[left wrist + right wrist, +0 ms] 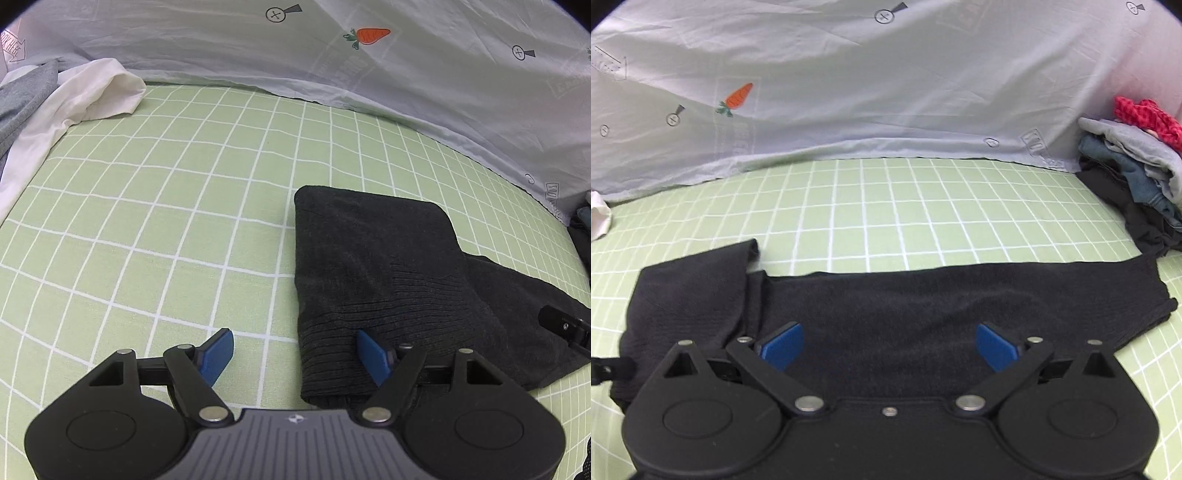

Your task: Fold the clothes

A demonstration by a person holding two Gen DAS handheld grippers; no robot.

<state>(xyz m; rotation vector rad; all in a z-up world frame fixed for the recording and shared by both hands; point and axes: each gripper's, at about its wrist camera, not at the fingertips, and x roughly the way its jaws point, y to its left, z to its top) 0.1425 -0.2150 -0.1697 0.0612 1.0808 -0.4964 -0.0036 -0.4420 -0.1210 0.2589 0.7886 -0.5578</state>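
Green checked sheet point(166, 192) is covering the whole bed, white grid lines all over it. Pale quilt point(886, 92) is bunching up along the far edge, showing little carrot prints point(369, 36) and doodles.

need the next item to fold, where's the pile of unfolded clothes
In the right wrist view the pile of clothes sits at the far right edge of the green checked sheet, against the pale printed cover, just beyond the dark sweater.
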